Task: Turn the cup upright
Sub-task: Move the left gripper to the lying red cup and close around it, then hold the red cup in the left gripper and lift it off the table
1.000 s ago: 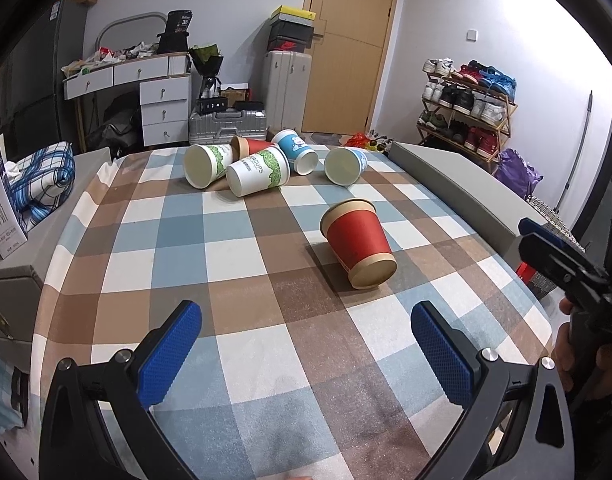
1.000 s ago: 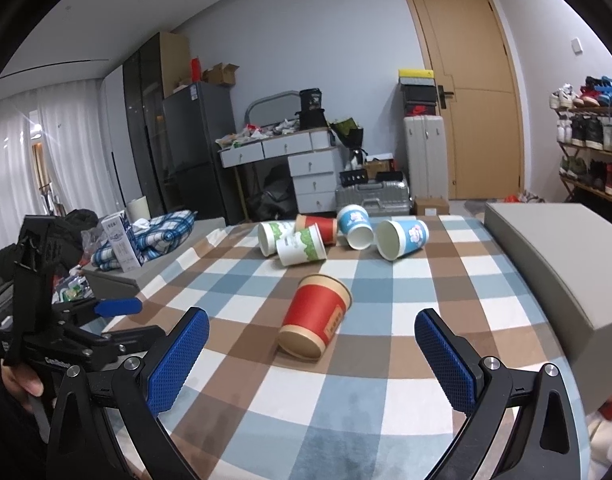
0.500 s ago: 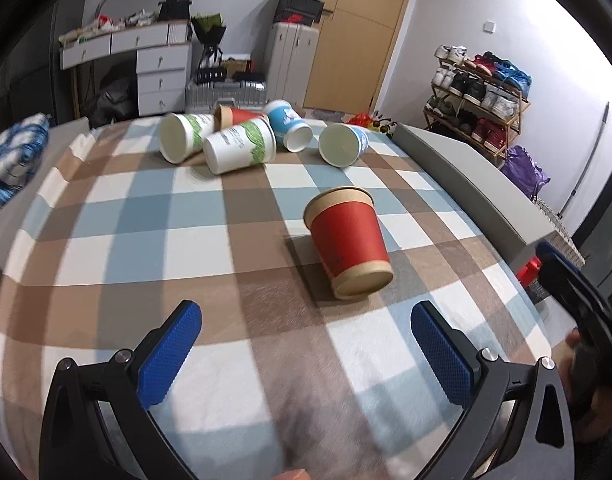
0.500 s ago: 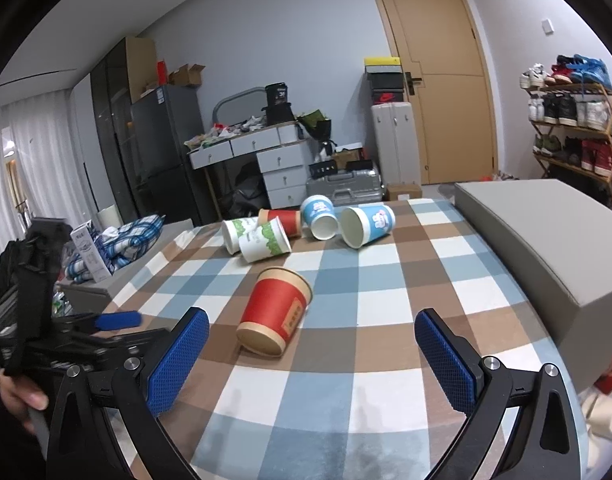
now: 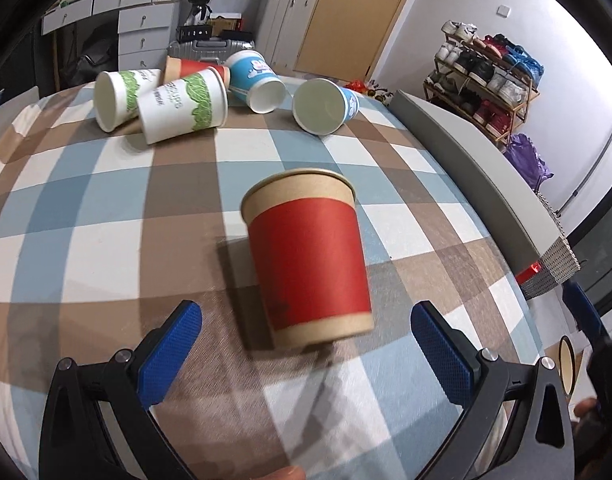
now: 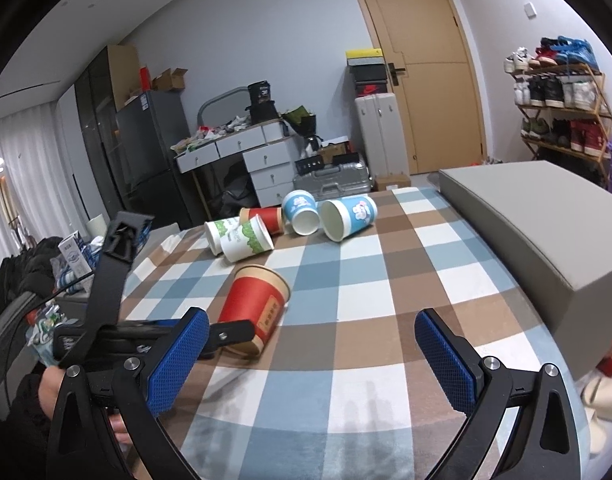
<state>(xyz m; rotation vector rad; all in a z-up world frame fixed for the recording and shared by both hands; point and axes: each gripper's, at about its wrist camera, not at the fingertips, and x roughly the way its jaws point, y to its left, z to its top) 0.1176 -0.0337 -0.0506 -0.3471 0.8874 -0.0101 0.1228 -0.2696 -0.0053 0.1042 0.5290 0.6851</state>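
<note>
Jaws on the left gripper (image 5: pixel 306 354) are wide open, straddling the base end of the red cup (image 5: pixel 308 256), which lies on its side on the checked worktop (image 5: pixel 106 248). I'd close mid-body, gently, since paper dents, then tilt it up. Right gripper (image 6: pixel 312 354) hangs wide open too, off to the cup's right.

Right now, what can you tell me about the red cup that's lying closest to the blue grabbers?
The red cup is a paper cup with a red band and plain tan paper at both ends. It lies on its side on the checked tablecloth, alone, apart from the pile of cups farther back. Its narrow base points at the left tool, which is open and almost around it. Its open mouth faces away. Nothing grips it yet.
</note>
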